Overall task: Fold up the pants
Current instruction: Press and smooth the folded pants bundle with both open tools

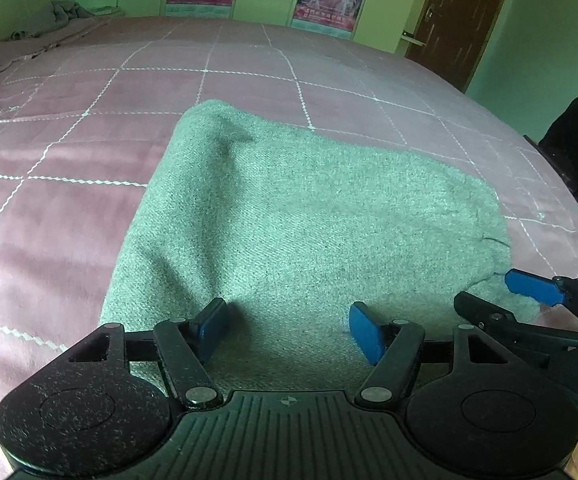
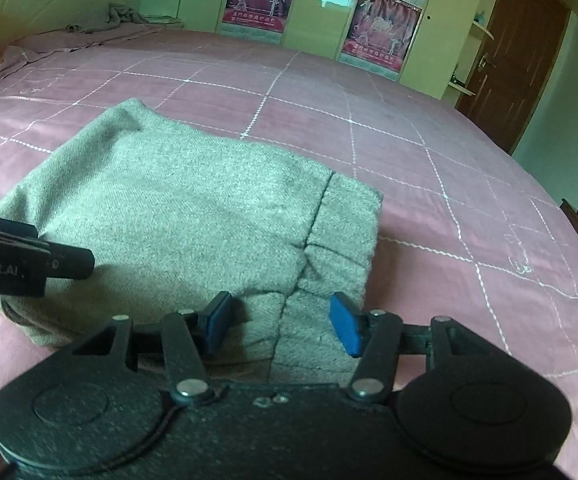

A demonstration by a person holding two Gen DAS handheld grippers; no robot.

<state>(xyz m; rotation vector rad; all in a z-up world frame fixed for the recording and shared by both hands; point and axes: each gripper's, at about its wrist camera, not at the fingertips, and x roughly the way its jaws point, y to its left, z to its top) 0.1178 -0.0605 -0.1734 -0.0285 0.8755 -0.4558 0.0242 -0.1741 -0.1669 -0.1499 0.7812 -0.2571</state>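
Grey pants [image 2: 177, 216] lay folded into a thick rectangle on the pink quilted bed [image 2: 429, 152], near its front edge. Left gripper [image 1: 289, 330] and right gripper [image 2: 281, 326] hovered over the near hem, jaws apart, nothing pinched.

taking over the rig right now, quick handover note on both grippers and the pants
Left gripper: open, nothing held, over the near edge of the pants, toward their left side.
Right gripper: open, nothing held, over the near right corner of the same bundle, by the seam.
The pants lie as a compact grey folded stack on the pink quilted bed, near its front edge, and both sets of blue pads are clear of the cloth.
Done: the pants look folded into a rough rectangle.
Left: judging by the loose left edge, maybe smooth or square it, otherwise withdraw.
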